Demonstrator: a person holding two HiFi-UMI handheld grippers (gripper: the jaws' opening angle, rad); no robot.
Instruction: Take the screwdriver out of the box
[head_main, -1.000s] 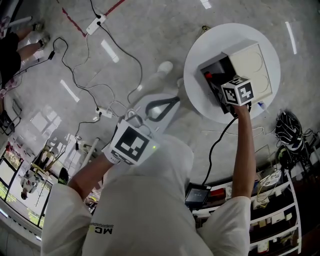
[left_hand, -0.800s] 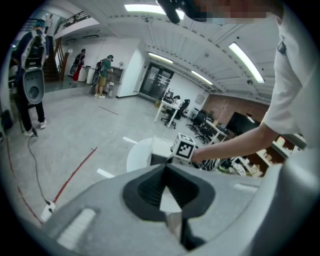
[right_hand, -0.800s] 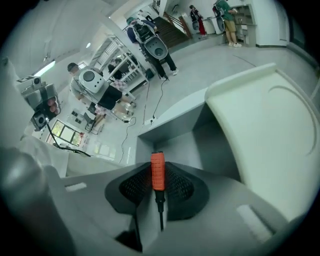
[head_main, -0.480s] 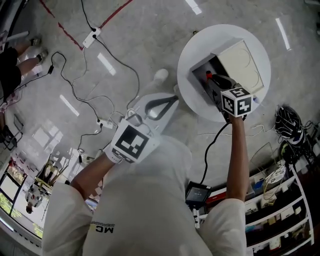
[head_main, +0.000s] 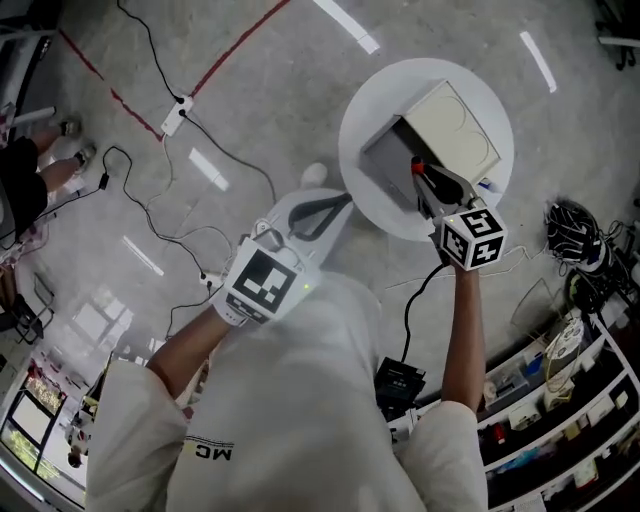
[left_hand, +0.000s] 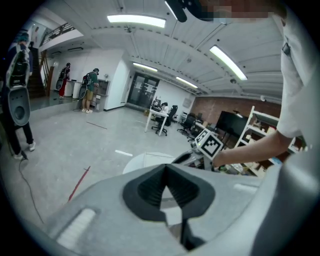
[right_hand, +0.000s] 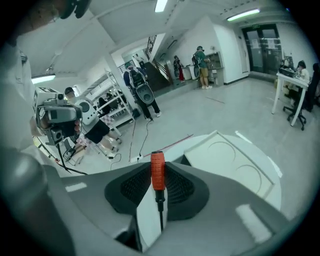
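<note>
The screwdriver (right_hand: 158, 172) is grasped by the right gripper (head_main: 426, 178) above the box (head_main: 450, 120) (lid open) on the table (head_main: 362, 200); the left gripper (head_main: 345, 204) is clenched, empty, near left.

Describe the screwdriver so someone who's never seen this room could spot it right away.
Find the round white table on the grey floor, with an open cream box on it. Just above the box, the right gripper clamps a slim screwdriver with a black shaft. Its ribbed orange-red handle is the only red thing there.
</note>
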